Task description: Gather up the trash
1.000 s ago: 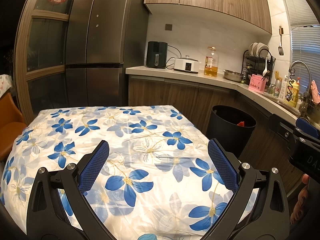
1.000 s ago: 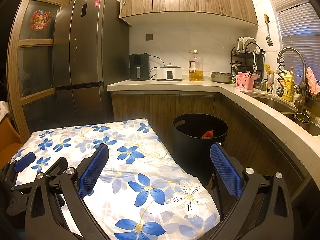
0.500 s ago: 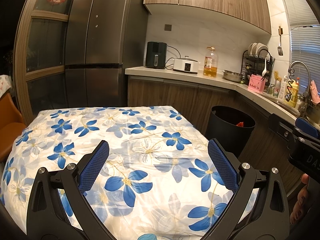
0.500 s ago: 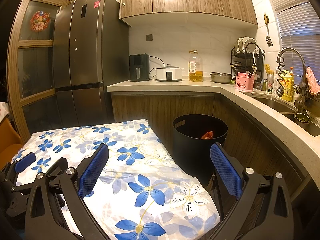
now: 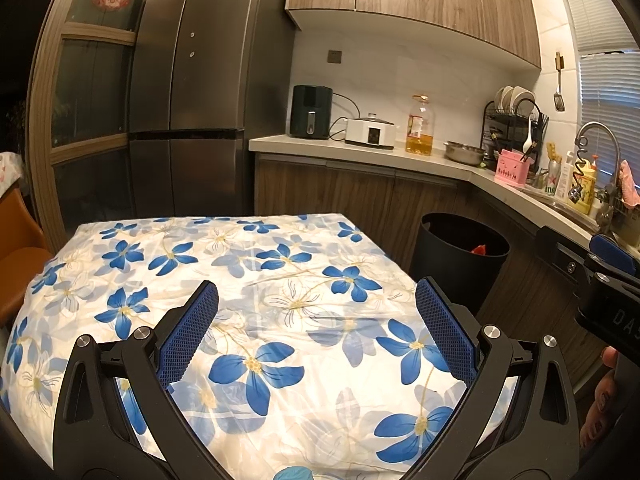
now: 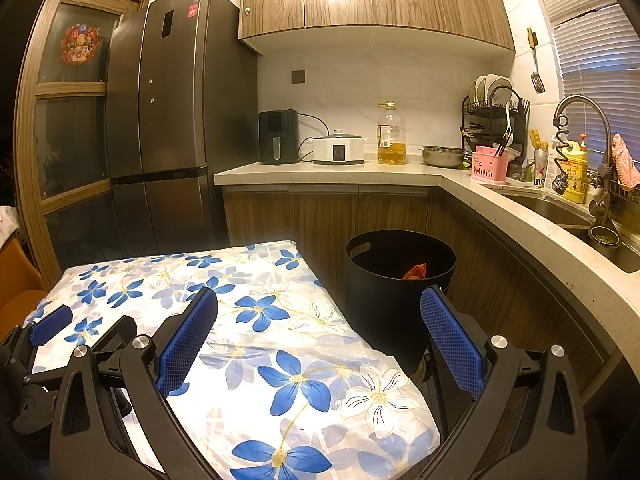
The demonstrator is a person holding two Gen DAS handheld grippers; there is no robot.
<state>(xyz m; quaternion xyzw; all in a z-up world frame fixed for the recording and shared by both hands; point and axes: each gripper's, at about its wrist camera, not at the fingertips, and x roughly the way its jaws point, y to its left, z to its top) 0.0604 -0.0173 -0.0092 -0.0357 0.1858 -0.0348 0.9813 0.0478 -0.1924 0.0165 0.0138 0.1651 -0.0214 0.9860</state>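
Left tongs spread wide and empty over the flowered surface; right tongs equally wide, empty. Red trash sits inside the black bin, far right of the surface.

Black round trash bin upright on floor beside table, red-orange crumpled wrapper inside.

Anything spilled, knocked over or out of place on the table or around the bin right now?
Nothing stands out. The blue-flowered tablecloth shows no litter, the round black bin stands upright beside the table with a red wrapper inside, and the left gripper and right gripper are open and hold nothing.
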